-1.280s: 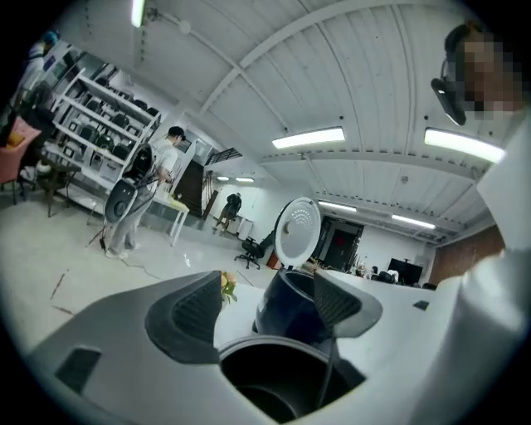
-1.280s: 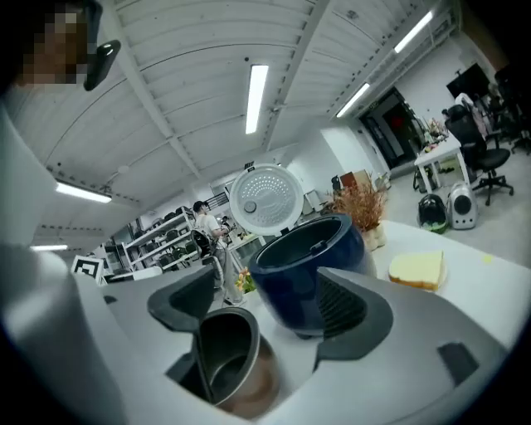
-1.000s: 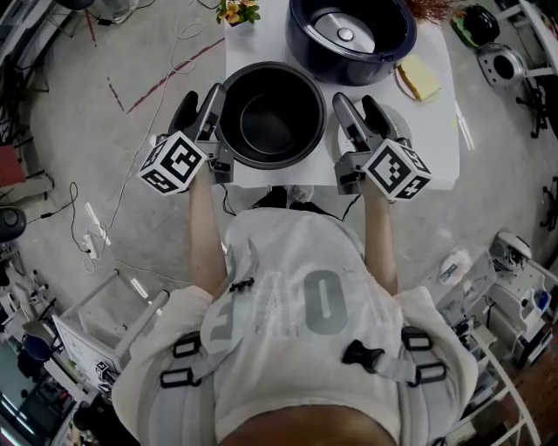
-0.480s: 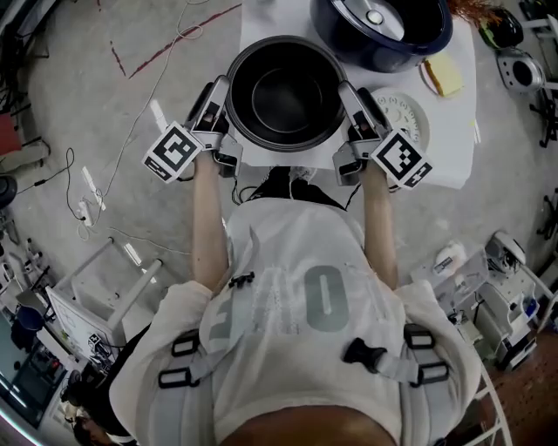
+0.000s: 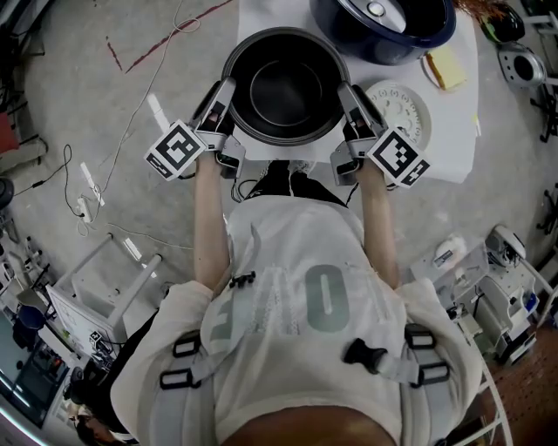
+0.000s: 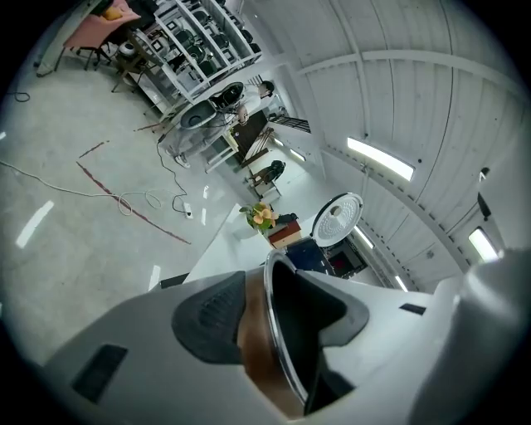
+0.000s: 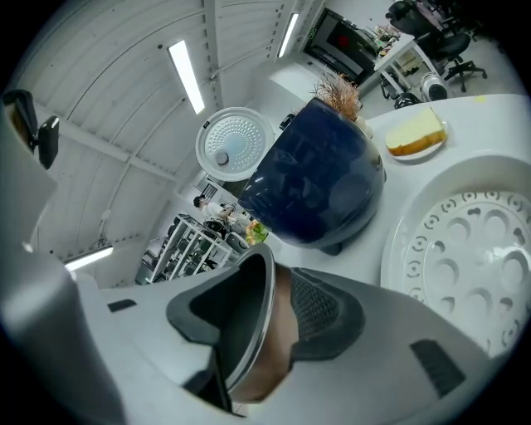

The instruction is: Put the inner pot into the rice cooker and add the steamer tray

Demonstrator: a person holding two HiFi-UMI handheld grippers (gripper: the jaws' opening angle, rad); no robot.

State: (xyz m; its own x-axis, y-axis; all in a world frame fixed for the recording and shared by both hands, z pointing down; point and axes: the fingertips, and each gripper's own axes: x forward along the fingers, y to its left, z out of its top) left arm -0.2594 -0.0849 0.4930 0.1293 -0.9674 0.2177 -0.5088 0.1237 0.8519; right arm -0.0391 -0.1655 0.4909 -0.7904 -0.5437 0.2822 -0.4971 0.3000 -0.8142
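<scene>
Pot [image 5: 285, 87]: inner pot, empty, upright on the near edge of the table [image 5: 453, 148]. It sits just in front of the cooker [image 5: 384, 26] and is not in it yet.
Pot feel: looks like rigid metal, likely some weight. Dark coated inside, coppery outside, both smooth, so probably slippery under the pads. Won't flex or crush, but the coating could scratch.
Pot hold: no handles seen. The thin wall just below the rim is the only place to take it, at two opposite sides so it lifts level. A one-sided pinch would likely let it tilt or slide.
Left gripper [image 5: 220, 103]: on the pot's left side, jaws have just been closing. Wall [image 6: 278, 332] is between them, one pad outside on the coppery face, one inside. About half open, pinching the wall as far as I can see.
Right gripper [image 5: 349, 104]: mirrored on the pot's right side, jaws have just been closing. Wall [image 7: 253, 332] is between them, ribbed pad on the outer face, the other inside. About half open, looks clamped on.
Cooker state: lid up, cavity open, dark blue body [image 7: 319, 191] just behind the pot.
Tray [image 5: 401, 104]: white, holed, flat on the table just right of the pot, untouched. Looks light, likely plastic.
Risk: pot slipping from the pads on the lift, or its rim knocking the cooker's edge.
</scene>
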